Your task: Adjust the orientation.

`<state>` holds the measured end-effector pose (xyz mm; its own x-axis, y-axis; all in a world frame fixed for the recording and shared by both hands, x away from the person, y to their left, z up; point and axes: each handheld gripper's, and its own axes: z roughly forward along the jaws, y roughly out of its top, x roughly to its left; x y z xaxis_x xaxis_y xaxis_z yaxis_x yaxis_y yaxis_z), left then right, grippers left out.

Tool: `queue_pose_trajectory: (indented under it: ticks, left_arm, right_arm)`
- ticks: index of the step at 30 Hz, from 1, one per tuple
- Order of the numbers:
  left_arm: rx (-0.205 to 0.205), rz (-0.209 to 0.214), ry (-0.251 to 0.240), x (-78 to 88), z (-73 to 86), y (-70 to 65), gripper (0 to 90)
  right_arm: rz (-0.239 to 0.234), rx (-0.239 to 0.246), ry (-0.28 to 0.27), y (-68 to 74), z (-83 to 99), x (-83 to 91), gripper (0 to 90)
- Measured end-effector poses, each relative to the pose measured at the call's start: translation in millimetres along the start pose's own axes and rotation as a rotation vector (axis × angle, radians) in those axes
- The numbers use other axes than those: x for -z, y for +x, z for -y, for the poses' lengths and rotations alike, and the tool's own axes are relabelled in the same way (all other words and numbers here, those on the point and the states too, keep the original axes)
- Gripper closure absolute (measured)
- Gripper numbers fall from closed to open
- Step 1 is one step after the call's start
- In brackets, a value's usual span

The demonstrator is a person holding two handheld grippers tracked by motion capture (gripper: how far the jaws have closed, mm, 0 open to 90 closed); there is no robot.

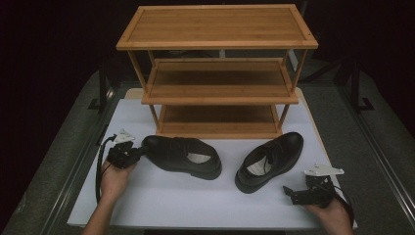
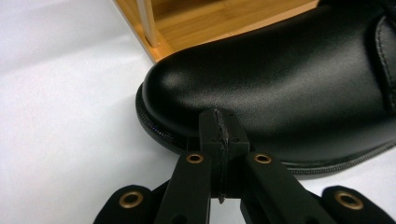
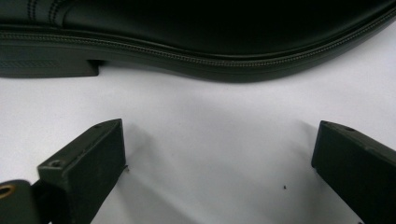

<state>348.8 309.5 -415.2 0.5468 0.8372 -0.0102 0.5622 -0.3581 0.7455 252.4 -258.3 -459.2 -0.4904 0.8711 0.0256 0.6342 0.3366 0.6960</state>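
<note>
Black leather throughout: two shoes on a white table top (image 1: 147, 196), a bamboo rack (image 1: 218, 73) behind them.

Left gripper (image 1: 139, 151): jaws pressed together, nothing between them. In the left gripper view the closed tips (image 2: 219, 135) sit against the toe of the left shoe (image 2: 280, 88), touching the leather just above the welt. In the high view this shoe (image 1: 183, 155) lies straight ahead of the gripper, toe toward it, heel away toward the table's middle, sole flat on the top. Left hand (image 1: 115, 178) holds the gripper from behind; cable loops along its outer side.

Right gripper (image 1: 289, 192): jaws spread wide, holding nothing, touching nothing. In the right gripper view the two pads (image 3: 86, 158) stand well apart over bare white top, and the right shoe (image 3: 196, 37) lies across in front of them, a strip of table between tips and sole; the heel block is at the view's left. In the high view the right shoe (image 1: 269, 159) is ahead of the gripper and toward the middle, its heel end nearest the jaws, its toe pointing toward the rack. Right hand (image 1: 333, 210) rests at the table's near edge.

Surroundings: rack stands beyond both shoes, three shelves, all bare. Its lowest shelf and a front post (image 2: 148, 23) show in the left gripper view just behind the left shoe's toe. Shoes are near each other but apart. Between the right gripper and its shoe the top is open; the left shoe itself lies between the left gripper and the table's middle.
</note>
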Motion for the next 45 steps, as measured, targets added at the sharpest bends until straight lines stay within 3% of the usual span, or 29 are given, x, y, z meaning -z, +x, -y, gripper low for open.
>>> queue_pose_trajectory:
  ticks: [8,13,15,19,21,23,24,32,39,45]
  left_arm:
    - [0.007,0.006,-0.005,-1.8,-2.5,1.7,90.0]
    - [0.021,0.064,-0.017,10.4,-9.5,-5.4,89.8]
    - [0.019,0.085,-0.032,16.0,-14.4,-10.0,86.0]
    - [-0.009,0.147,-0.059,25.5,-28.3,-26.6,79.8]
    - [-0.036,0.199,-0.068,27.3,-36.0,-38.7,76.4]
    - [-0.044,0.215,-0.07,27.4,-38.4,-43.1,74.4]
    - [-0.071,0.254,-0.078,27.0,-44.9,-55.8,73.2]
    - [-0.148,0.374,-0.077,19.9,-61.8,-95.9,67.8]
    - [-0.205,0.447,-0.058,1.1,-72.5,-128.3,65.3]
    - [-0.228,0.474,-0.034,-14.8,-77.6,-144.0,65.2]
  right_arm:
    - [0.0,0.0,0.0,0.0,0.0,0.0,2.4]
    - [0.0,0.0,0.0,0.1,0.1,0.0,2.4]
    - [0.0,0.001,0.001,-0.1,0.0,0.1,2.4]
    - [0.001,0.001,0.001,0.0,0.0,0.2,2.3]
    - [0.001,0.001,0.001,0.0,0.0,0.2,2.4]
    - [0.0,0.001,0.001,0.0,0.0,0.2,2.4]
    - [0.001,0.001,0.001,0.0,0.0,0.2,2.4]
    - [0.0,0.0,-0.001,0.0,0.1,0.1,2.4]
    - [0.0,0.0,-0.001,0.0,0.1,0.1,2.4]
    - [0.0,0.0,-0.001,0.0,0.2,0.2,2.4]
